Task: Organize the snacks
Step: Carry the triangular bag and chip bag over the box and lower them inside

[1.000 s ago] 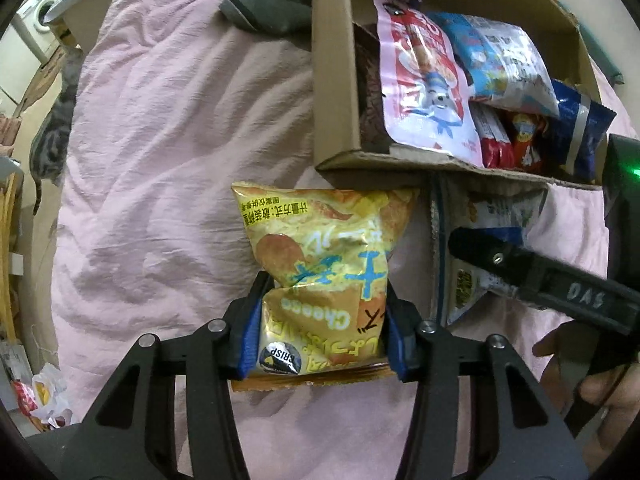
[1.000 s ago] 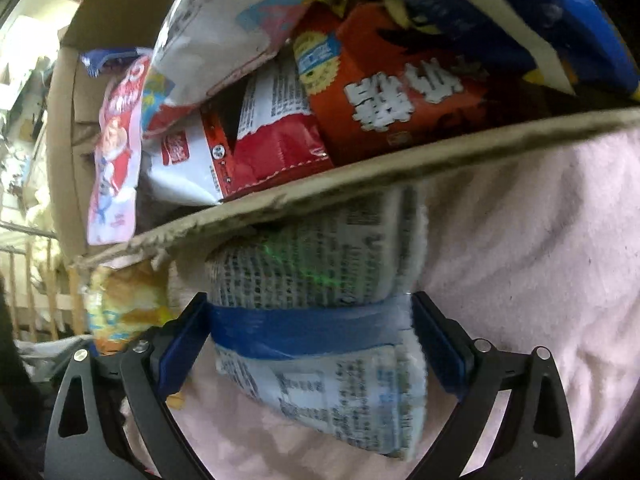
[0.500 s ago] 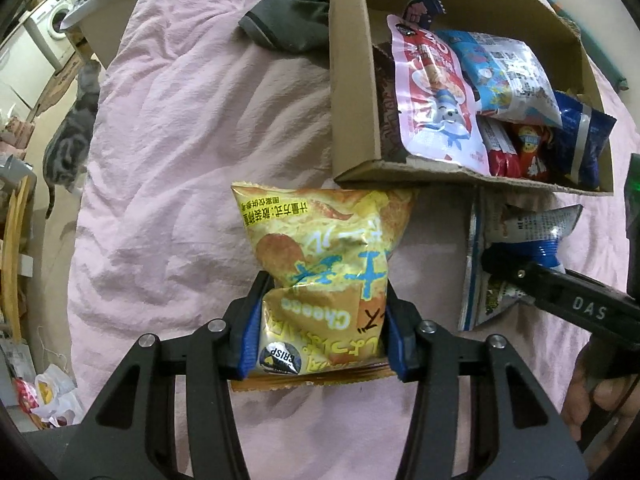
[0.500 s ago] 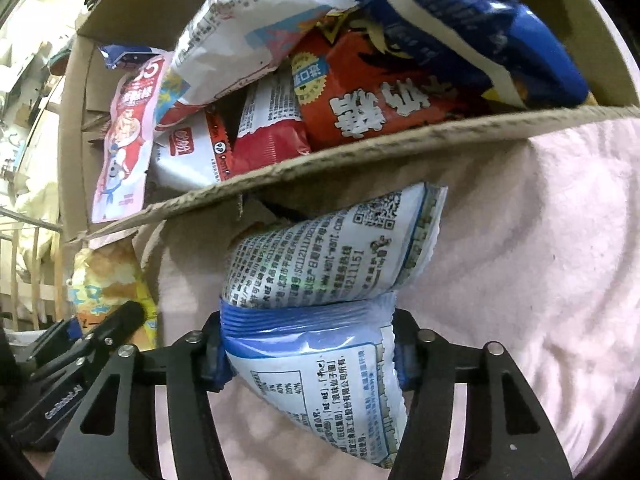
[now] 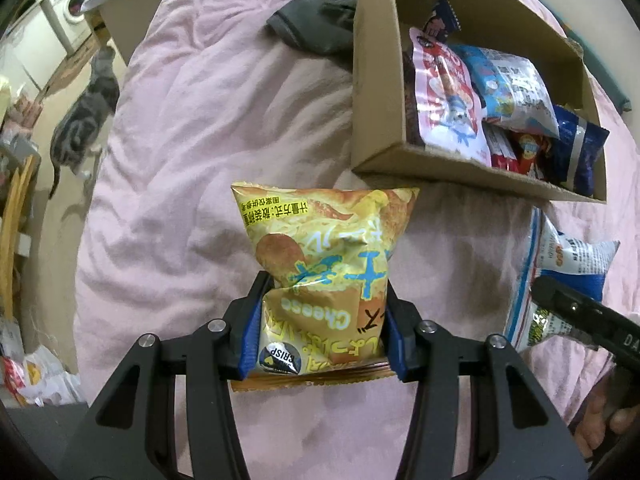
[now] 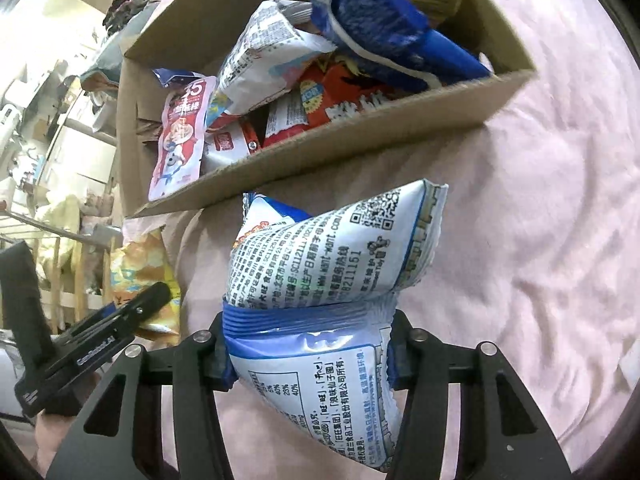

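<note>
My left gripper (image 5: 322,328) is shut on a yellow cheese chip bag (image 5: 324,264), held above the pink bedsheet (image 5: 192,128) in front of the cardboard box (image 5: 460,170). My right gripper (image 6: 308,352) is shut on a blue and white snack bag (image 6: 332,264), held just before the box's near wall (image 6: 340,148). The box holds several snack packs: a pink pouch (image 5: 448,108), a light blue bag (image 5: 508,88), red packs (image 6: 344,100) and a dark blue bag (image 6: 384,36). The right gripper (image 5: 576,312) with its bag (image 5: 560,264) shows in the left wrist view.
A grey garment (image 5: 316,28) lies on the bed beside the box's far left corner. A grey cat (image 5: 80,120) stands on the floor left of the bed. A washing machine (image 5: 68,20) and clutter are at the far left.
The right gripper closed on the blue and white bag and lifted it back from the box wall. Both grippers rose and pulled away, so more of the box's inside shows.
</note>
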Demonstrator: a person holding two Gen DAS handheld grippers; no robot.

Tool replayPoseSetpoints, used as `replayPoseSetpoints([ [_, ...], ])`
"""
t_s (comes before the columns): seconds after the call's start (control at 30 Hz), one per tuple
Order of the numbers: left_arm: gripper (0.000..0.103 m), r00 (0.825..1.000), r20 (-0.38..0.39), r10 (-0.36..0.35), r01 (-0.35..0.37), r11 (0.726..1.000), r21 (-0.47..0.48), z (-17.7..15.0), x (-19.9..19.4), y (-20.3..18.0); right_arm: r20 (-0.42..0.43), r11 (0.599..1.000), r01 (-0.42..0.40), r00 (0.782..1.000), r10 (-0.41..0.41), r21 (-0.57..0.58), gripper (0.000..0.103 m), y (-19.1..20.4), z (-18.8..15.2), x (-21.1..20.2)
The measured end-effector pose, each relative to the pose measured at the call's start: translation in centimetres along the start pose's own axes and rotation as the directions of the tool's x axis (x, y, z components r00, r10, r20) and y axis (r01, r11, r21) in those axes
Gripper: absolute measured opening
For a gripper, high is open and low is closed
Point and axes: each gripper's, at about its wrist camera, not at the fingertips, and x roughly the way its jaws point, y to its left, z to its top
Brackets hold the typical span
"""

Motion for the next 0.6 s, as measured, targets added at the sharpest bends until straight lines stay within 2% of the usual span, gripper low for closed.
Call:
replayPoseSetpoints([
  [0.23,0.046,1.000,0.018,-0.008,0.009,0.999,-0.046,-1.3,-0.9,0.7,0.022,0.999,-0.032,0.999,0.032,0.016,0.054,-1.3,-1.3,-1.3],
  [0.33,0.046,0.998,0.070,0.000,0.003,0.999,-0.046,-1.6,-2.4,0.7,0.036,0.998,-0.054,0.998,0.053,0.027,0.054,-1.9,-1.9,-2.4],
  [0.43,0.046,0.993,0.111,-0.027,0.031,0.999,-0.038,-1.8,-4.3,0.4,0.062,0.997,-0.077,0.995,0.075,0.028,0.054,-2.2,-2.1,-4.0],
  [0.6,0.046,0.980,0.193,-0.049,0.048,0.999,0.008,-0.2,-7.5,-0.5,0.152,0.995,-0.101,0.983,0.102,-0.013,0.054,-1.7,-1.4,-7.9],
])
